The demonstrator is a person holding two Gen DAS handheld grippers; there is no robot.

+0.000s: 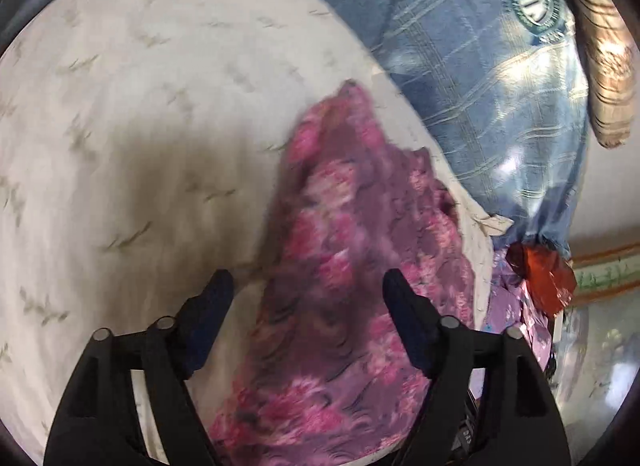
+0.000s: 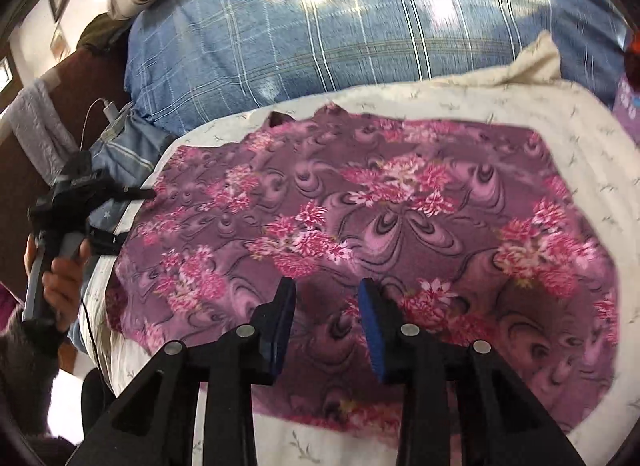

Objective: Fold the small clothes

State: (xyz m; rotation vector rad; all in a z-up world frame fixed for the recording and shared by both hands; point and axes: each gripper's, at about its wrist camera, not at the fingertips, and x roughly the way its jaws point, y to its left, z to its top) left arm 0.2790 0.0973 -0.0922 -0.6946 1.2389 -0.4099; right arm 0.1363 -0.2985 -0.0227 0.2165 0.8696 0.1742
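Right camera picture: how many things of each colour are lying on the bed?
Purple and pink flowery: 1, the flowery cloth
Blue checked: 1, the big pillow
Cream with little sprigs: 1, the sheet under the cloth
Total: 3

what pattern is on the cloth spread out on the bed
Pink flowers and dark swirls on a purple ground; the cloth shows best in the right wrist view.
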